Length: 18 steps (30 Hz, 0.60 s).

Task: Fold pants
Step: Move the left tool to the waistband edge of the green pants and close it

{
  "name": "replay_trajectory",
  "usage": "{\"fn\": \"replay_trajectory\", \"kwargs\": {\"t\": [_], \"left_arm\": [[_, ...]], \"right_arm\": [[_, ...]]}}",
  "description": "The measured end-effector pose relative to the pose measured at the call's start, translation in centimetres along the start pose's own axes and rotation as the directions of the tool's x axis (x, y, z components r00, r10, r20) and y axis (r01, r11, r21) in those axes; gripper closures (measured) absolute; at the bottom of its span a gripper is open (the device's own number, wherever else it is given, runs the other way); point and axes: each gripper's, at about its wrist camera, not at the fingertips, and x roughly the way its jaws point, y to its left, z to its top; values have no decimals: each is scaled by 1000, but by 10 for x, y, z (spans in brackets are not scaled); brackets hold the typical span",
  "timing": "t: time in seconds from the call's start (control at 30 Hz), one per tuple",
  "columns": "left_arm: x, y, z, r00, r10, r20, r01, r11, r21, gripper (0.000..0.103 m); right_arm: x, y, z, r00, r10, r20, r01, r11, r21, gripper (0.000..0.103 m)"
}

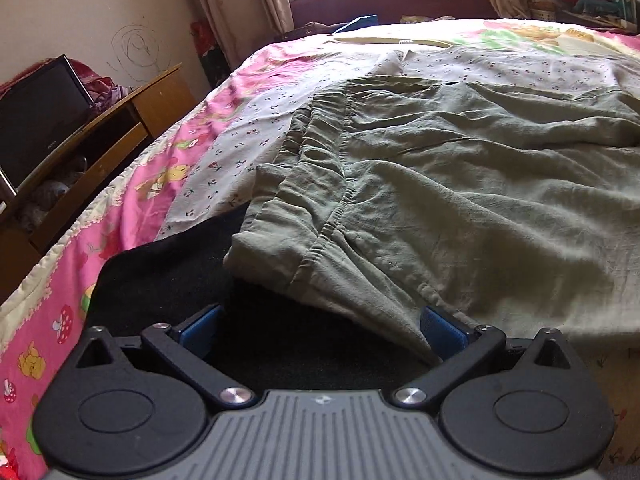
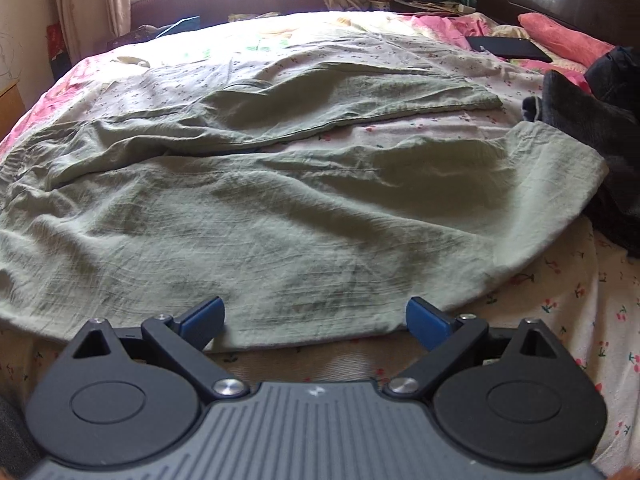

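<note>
Olive-green pants [image 1: 460, 184] lie spread flat on the bed, wrinkled. In the left wrist view the elastic waistband [image 1: 320, 168] is nearest, and my left gripper [image 1: 320, 330] is open with the waistband's near corner between its blue pads. In the right wrist view the pants [image 2: 280, 216] show both legs running right, the far leg [image 2: 360, 100] apart from the near one. My right gripper [image 2: 316, 320] is open at the near leg's front edge, holding nothing.
The bed has a cherry-print sheet [image 2: 580, 300] over a pink cartoon cover [image 1: 132, 208]. A black cloth [image 1: 160, 280] lies under the waistband corner. Dark clothes [image 2: 600, 128] and a black tablet [image 2: 508, 48] sit at the right. A wooden desk with a monitor [image 1: 40, 120] stands left of the bed.
</note>
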Motion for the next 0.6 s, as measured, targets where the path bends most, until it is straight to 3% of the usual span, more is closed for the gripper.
{"fn": "replay_trajectory", "kwargs": {"t": [0.17,0.3,0.4,0.5,0.53,0.57,0.6], "left_arm": [[-25,-32,17,996,-25,86,16,995,99,0],[-43,-74,39,979,-127,157,101,981,165,0],[-51,-108,53,963,-205,173,166,962,219,0],[-57,-135,61,949,-261,177,213,944,250,0],[-59,-142,63,945,-275,176,224,939,260,0],[-60,-147,64,943,-283,176,230,935,269,0],[-61,-153,65,940,-291,175,236,930,280,0]], "right_arm": [[-12,-59,23,993,-106,50,99,987,126,7],[-12,-109,36,967,-232,102,202,949,243,7],[0,-141,40,964,-254,77,211,909,360,8],[12,-171,38,971,-233,54,177,853,490,24],[16,-178,38,974,-222,50,165,841,516,38],[21,-186,37,977,-209,45,151,825,544,60],[25,-192,37,978,-204,36,148,808,570,70]]}}
